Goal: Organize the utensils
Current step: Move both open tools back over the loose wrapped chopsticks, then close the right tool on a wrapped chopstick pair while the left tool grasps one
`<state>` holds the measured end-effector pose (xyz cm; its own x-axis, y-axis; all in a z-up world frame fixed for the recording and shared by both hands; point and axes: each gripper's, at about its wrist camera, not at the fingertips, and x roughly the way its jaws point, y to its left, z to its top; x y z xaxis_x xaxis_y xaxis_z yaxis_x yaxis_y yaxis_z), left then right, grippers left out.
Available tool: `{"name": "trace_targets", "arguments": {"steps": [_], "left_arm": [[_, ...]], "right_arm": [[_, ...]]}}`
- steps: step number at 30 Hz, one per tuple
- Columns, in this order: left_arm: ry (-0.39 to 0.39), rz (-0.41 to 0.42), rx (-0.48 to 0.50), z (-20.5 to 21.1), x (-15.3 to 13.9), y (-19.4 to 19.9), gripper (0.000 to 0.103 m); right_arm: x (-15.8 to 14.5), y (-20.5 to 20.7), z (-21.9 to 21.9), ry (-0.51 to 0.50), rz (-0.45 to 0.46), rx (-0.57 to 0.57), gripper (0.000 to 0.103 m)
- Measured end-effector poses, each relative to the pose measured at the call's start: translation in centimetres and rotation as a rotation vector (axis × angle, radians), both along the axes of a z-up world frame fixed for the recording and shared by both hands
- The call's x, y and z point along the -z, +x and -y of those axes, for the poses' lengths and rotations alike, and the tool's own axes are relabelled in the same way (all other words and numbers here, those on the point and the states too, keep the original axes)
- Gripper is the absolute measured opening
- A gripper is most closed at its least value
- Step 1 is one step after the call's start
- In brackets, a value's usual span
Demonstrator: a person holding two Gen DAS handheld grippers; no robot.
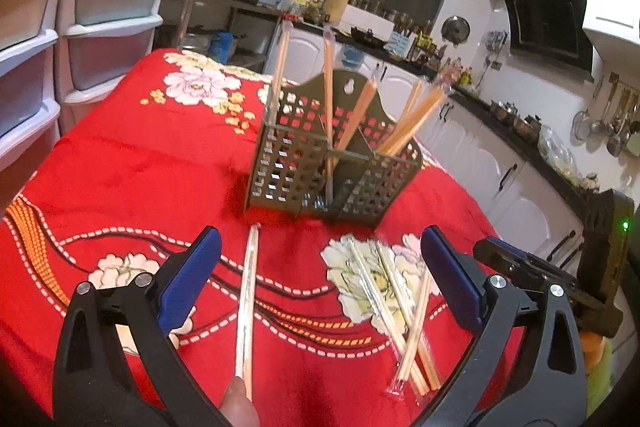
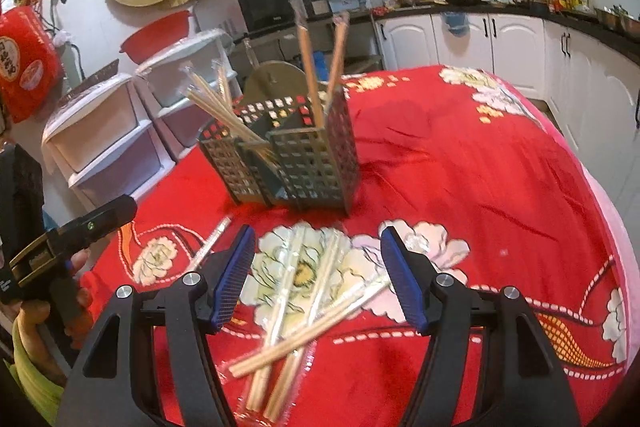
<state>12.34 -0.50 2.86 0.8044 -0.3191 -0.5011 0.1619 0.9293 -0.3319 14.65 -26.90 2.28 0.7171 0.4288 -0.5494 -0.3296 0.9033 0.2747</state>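
Note:
An olive perforated utensil holder (image 1: 332, 155) (image 2: 280, 155) stands on the red flowered tablecloth (image 1: 140, 179) with several wooden chopsticks leaning in its compartments. In the left wrist view one wrapped chopstick pair (image 1: 248, 307) lies on the cloth between the wide-apart blue pads of my left gripper (image 1: 320, 267), untouched. A loose pile of wrapped chopsticks (image 1: 396, 307) (image 2: 304, 299) lies crossed on a white flower print. My right gripper (image 2: 318, 275) hovers over that pile, open, its pads clear of the sticks. The lone pair (image 2: 212, 243) shows left of it.
White plastic drawer units (image 1: 100, 39) (image 2: 108, 139) stand left of the table, a red basin (image 2: 156, 35) on top. White kitchen cabinets (image 2: 500, 39) and a cluttered counter run behind and to the right. A fingertip (image 1: 240, 403) shows at the bottom edge.

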Motion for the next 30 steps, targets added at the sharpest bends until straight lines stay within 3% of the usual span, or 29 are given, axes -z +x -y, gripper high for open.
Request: {"name": "trace_targets", "arguments": {"steps": [19, 30], "left_arm": [[0.118, -0.140, -0.015, 0.3, 4.1, 2.7, 0.091], [0.108, -0.211, -0.031, -1.1, 5.7, 5.7, 0.089]], "right_arm": [[5.2, 3.5, 1.8, -0.023, -0.191, 0.051, 0.063], [7.1, 5.7, 1.6, -0.032, -0.269, 0.076, 0.060]]}}
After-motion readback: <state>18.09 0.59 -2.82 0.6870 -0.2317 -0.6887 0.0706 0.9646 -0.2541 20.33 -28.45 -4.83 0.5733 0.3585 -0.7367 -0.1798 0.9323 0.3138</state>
